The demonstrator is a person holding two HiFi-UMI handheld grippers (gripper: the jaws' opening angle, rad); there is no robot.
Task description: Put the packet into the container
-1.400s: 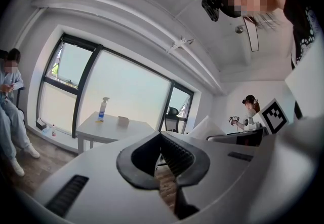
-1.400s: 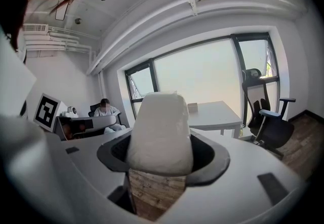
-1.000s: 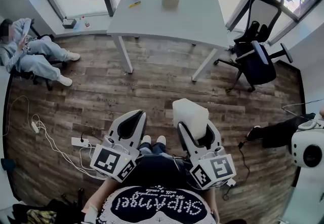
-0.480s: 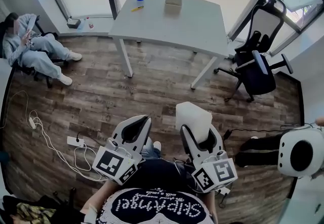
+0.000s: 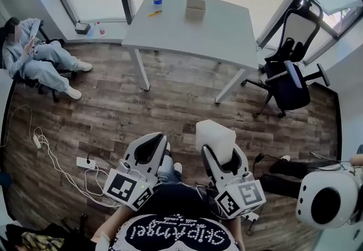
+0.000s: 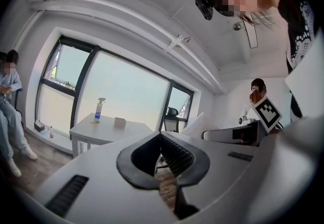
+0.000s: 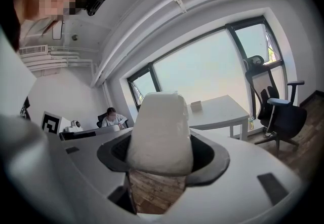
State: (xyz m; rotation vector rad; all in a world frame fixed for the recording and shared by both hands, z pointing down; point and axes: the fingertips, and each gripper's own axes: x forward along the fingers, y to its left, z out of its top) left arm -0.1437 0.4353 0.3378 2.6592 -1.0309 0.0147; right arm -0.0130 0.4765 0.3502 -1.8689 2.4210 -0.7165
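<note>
The right hand-held gripper (image 5: 221,150) grasps the white packet (image 5: 214,132) at lower centre, likely held upright ready for the container (image 5: 194,8), well apart on the surface (image 5: 227,31) at upper centre. The left hand-held gripper (image 5: 156,142) is clenched, empty.

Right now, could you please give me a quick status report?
Right gripper shut on packet. Left gripper shut, empty. Container on far table, not yet reached. Only floor between.
</note>
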